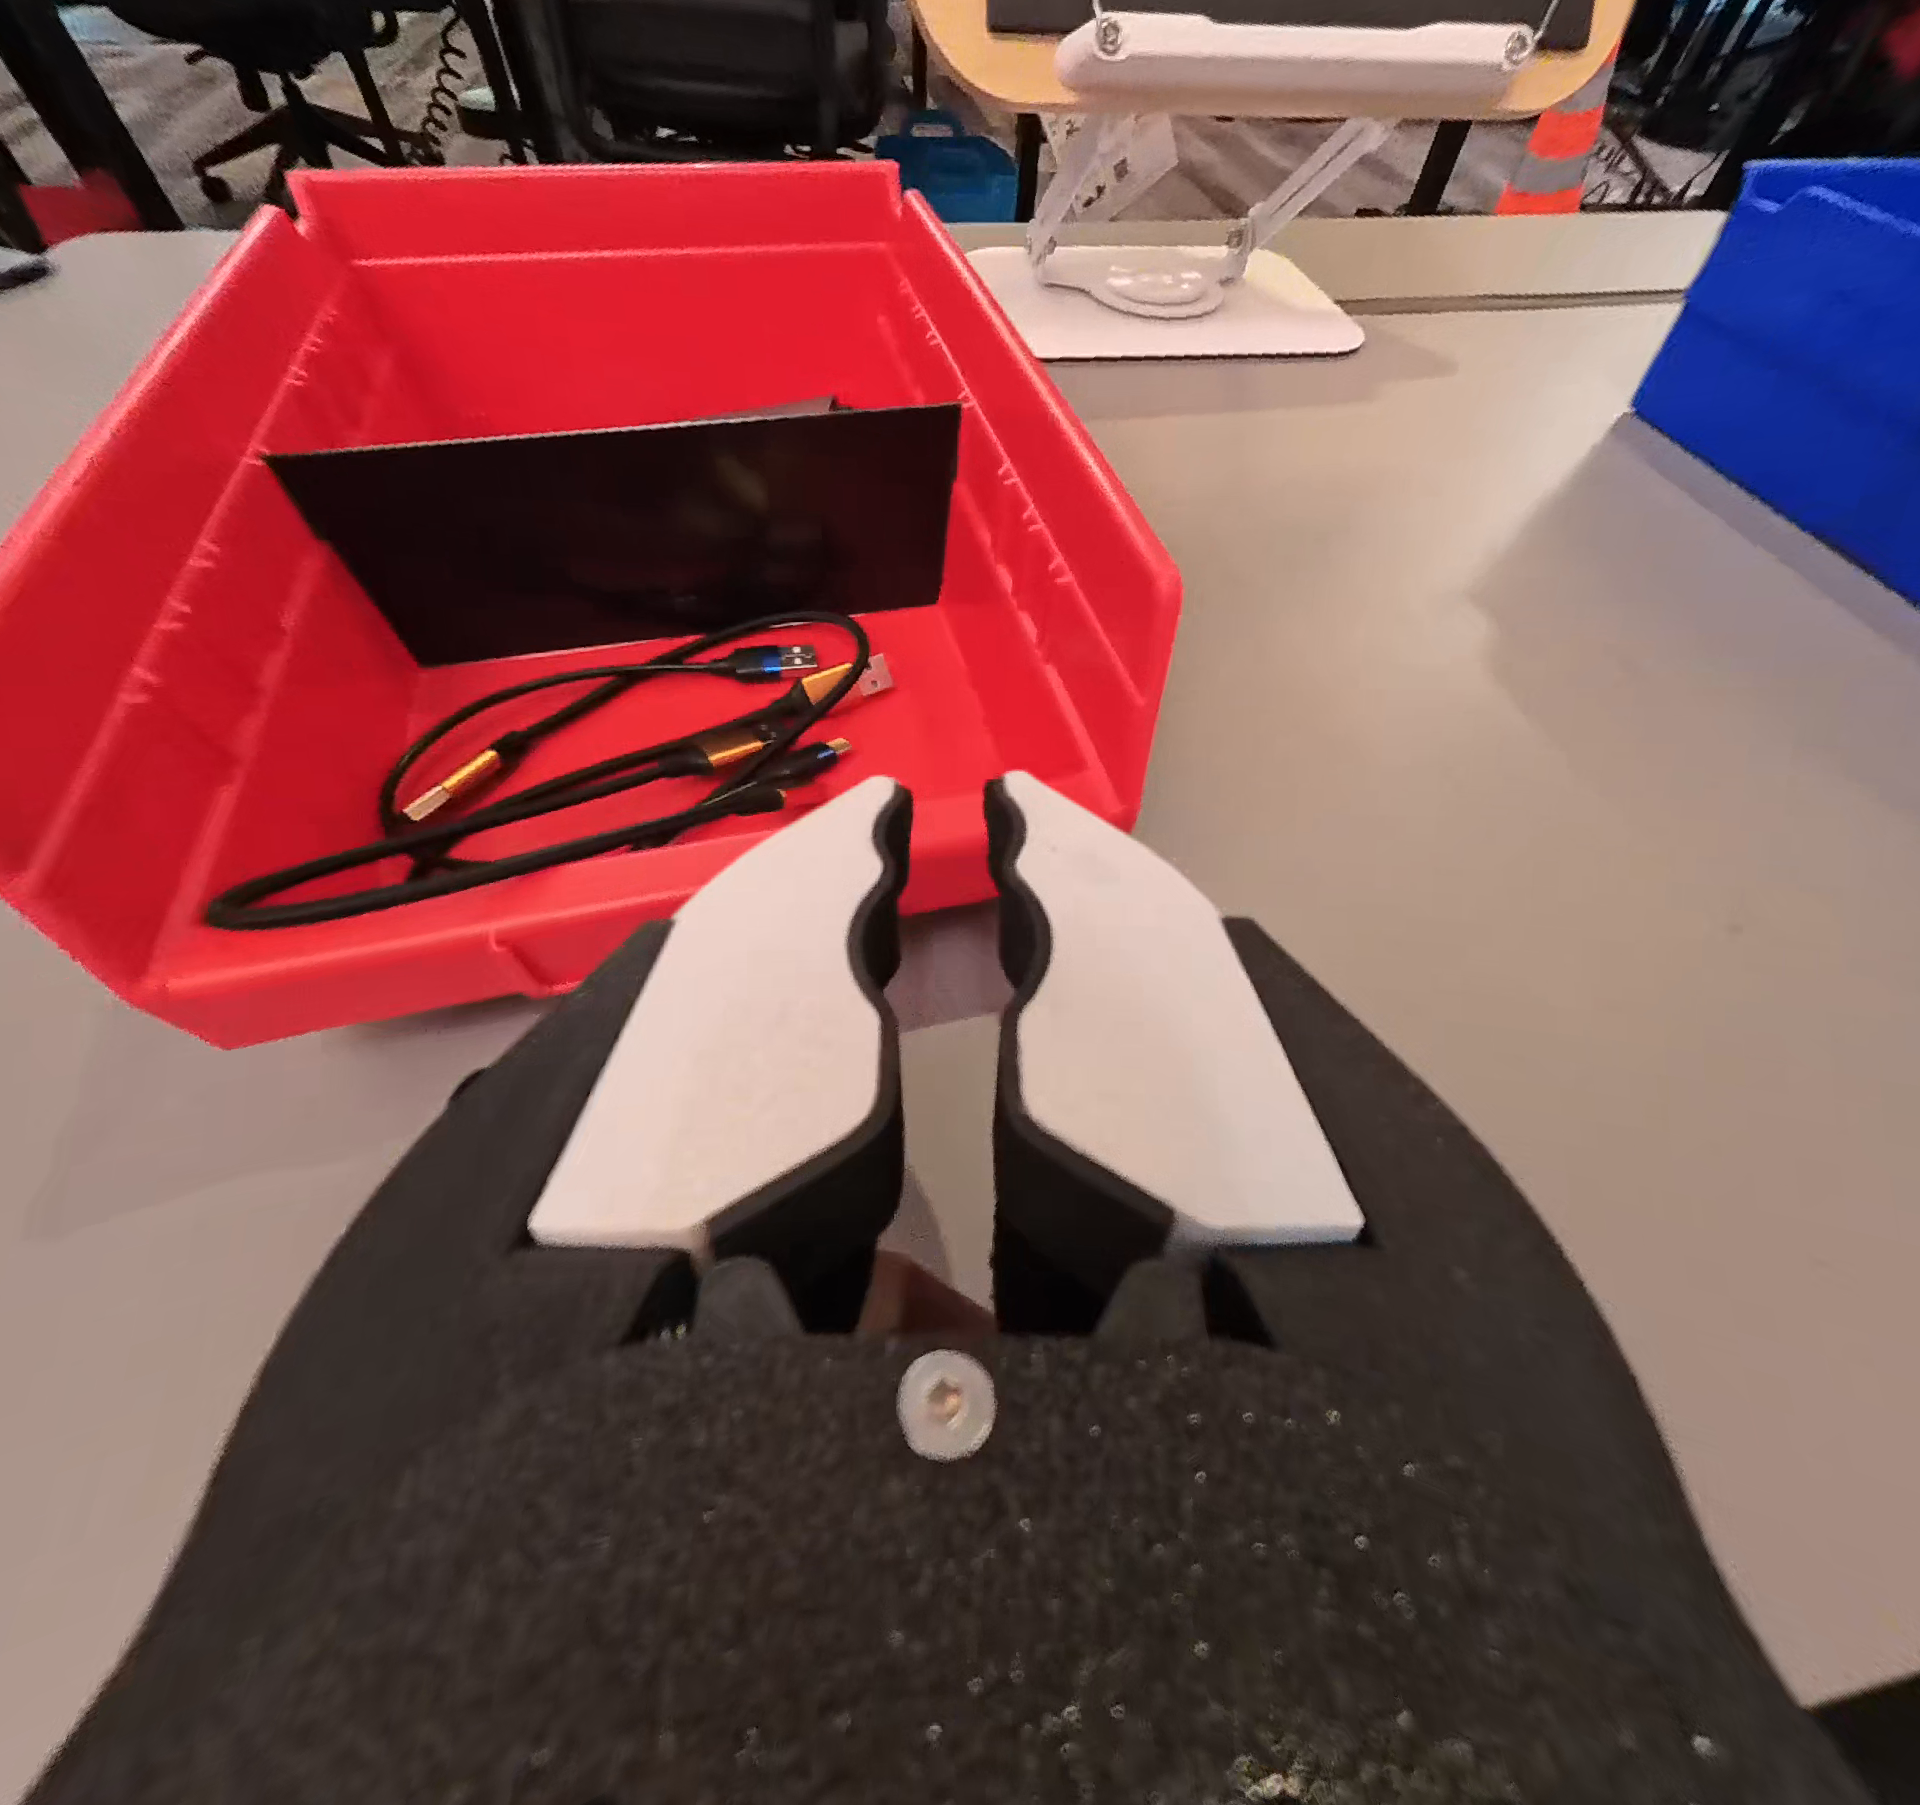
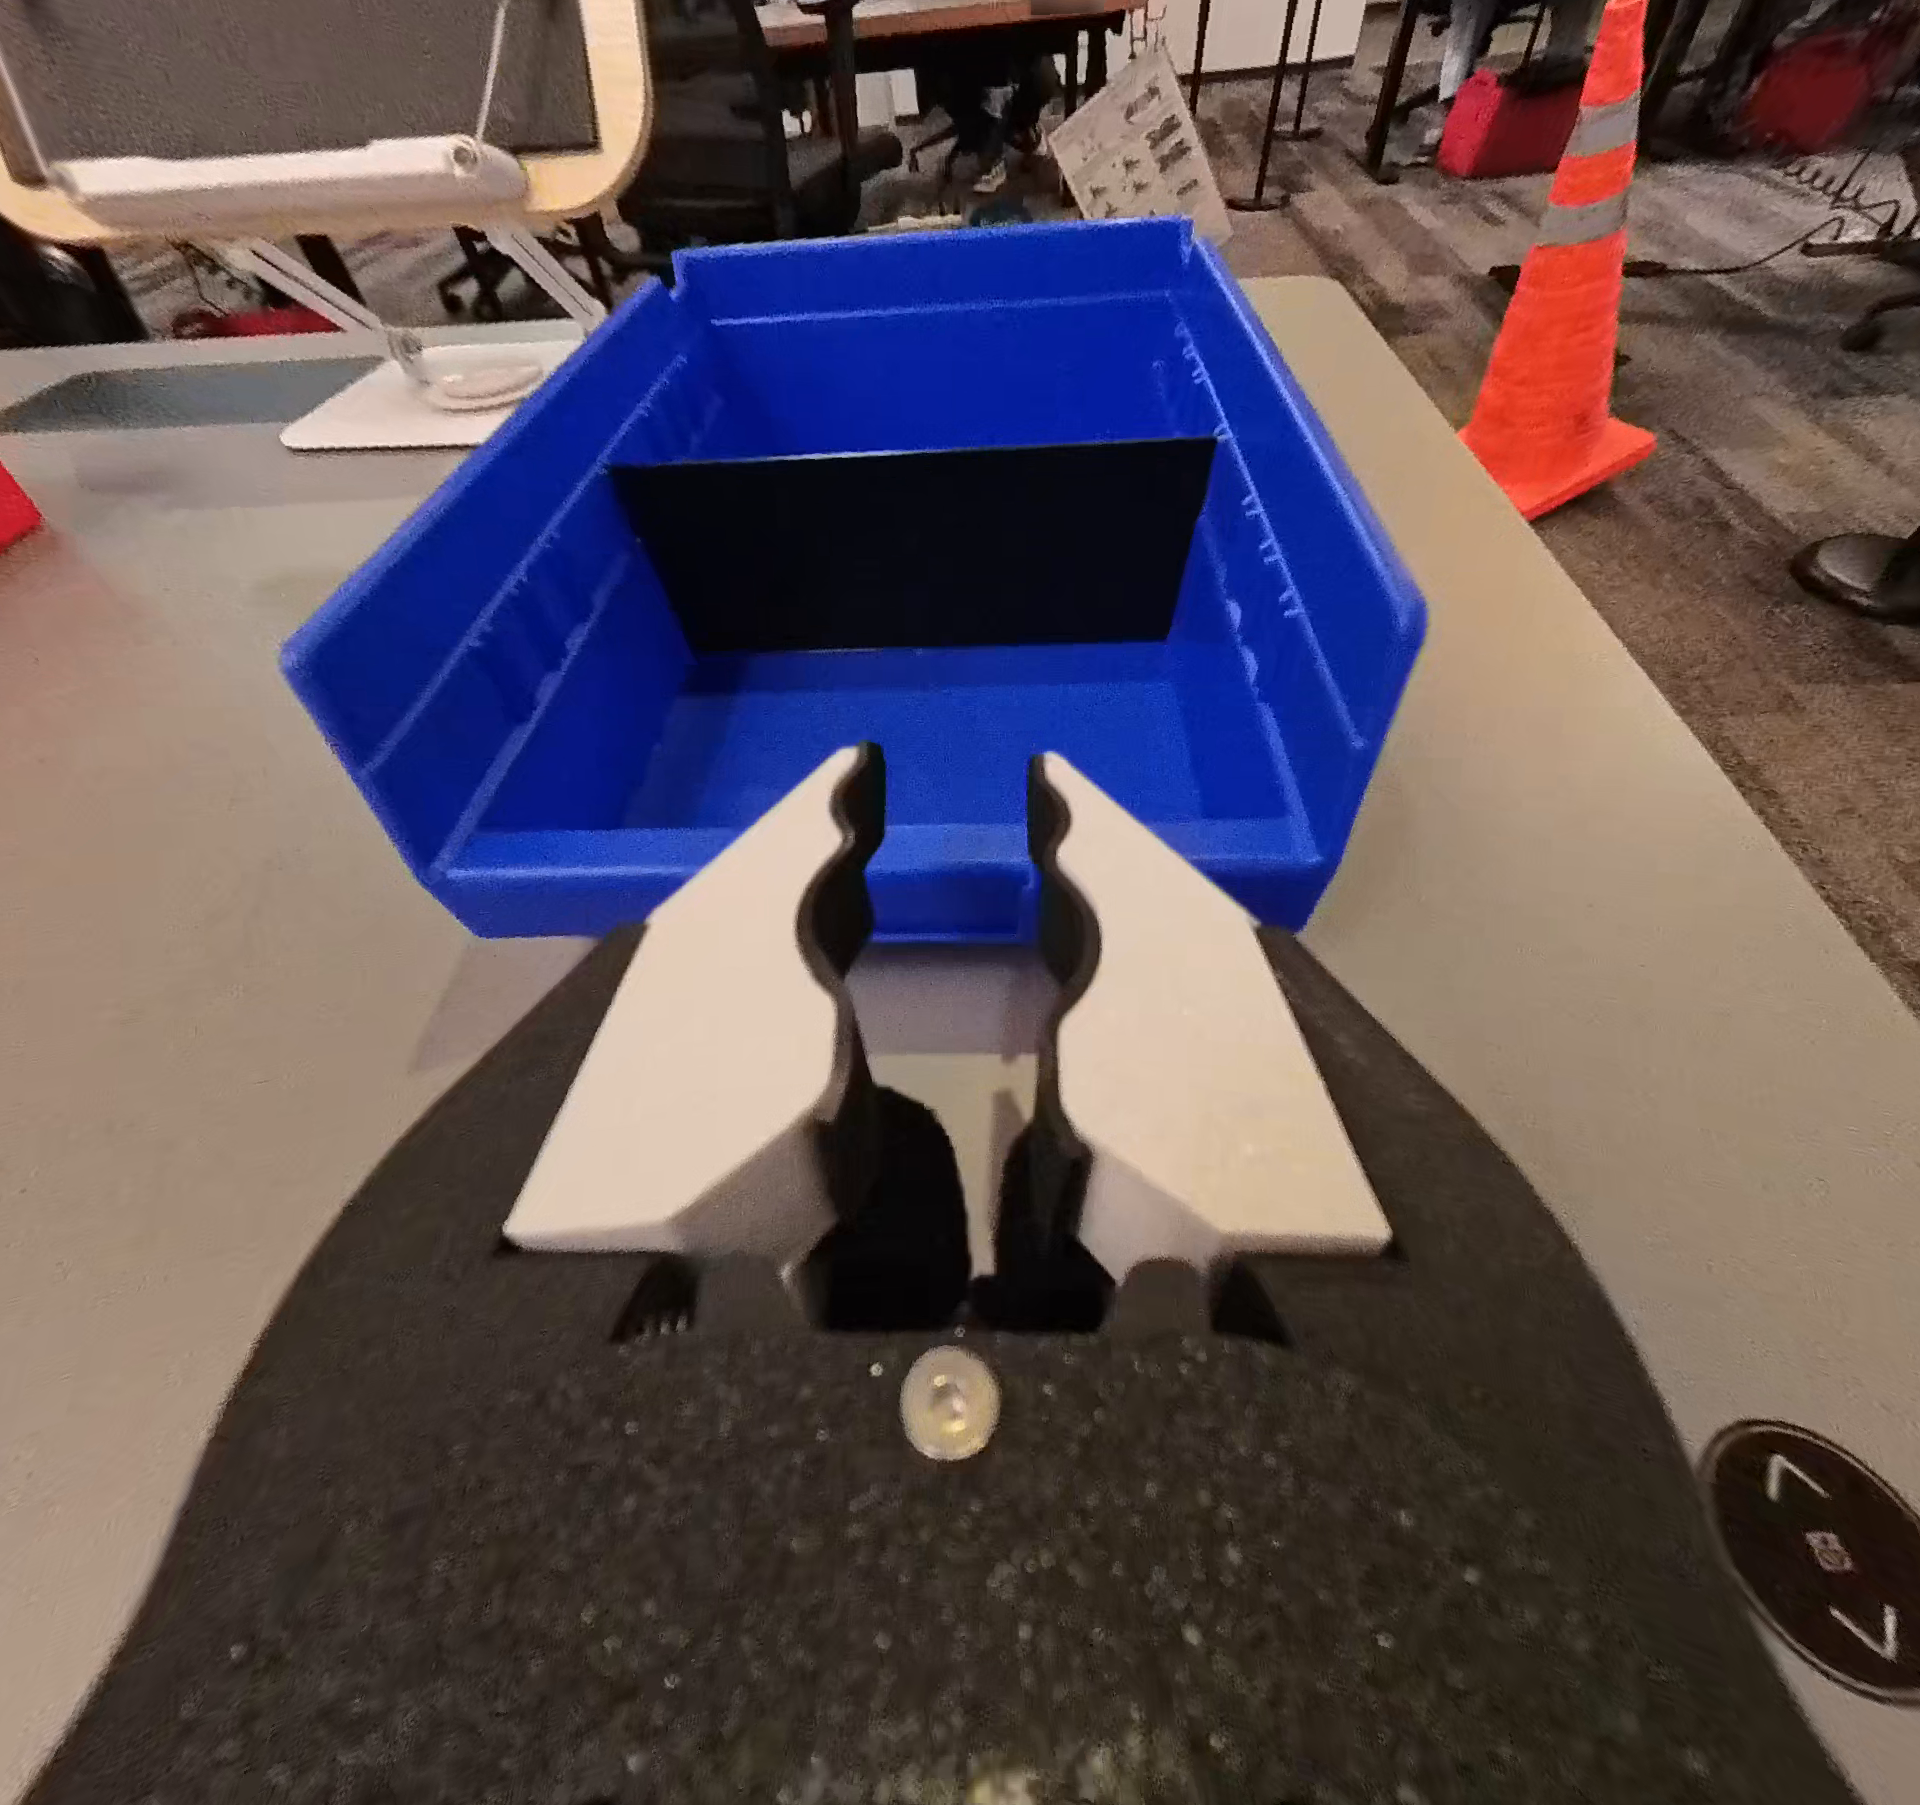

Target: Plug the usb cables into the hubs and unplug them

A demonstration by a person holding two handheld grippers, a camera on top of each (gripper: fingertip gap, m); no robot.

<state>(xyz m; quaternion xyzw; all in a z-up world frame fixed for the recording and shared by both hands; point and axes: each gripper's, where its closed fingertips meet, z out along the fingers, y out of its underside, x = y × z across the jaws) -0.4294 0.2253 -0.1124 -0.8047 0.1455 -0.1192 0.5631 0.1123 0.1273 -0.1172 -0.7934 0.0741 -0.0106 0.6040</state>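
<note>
nothing is being plugged yet: tangled black usb cables with gold plugs point(image 1: 623, 768) are lying in the red plastic bin point(image 1: 166, 633); no hub is being seen. left tool point(image 1: 948, 799) and right tool point(image 2: 956, 768) are being held apart, empty, the right before an empty blue plastic bin point(image 2: 499, 633).

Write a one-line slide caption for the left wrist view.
Open left tool poised before a red bin holding tangled USB cables in front of a black divider.

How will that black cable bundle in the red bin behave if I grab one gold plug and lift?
Probably floppy: the cable bundle lies in loose loops on the floor of the red bin. Likely to drag its neighbours, since several cords cross near the gold plug. It looks light and thin, so the open left claw would need to close nearly fully.
</note>
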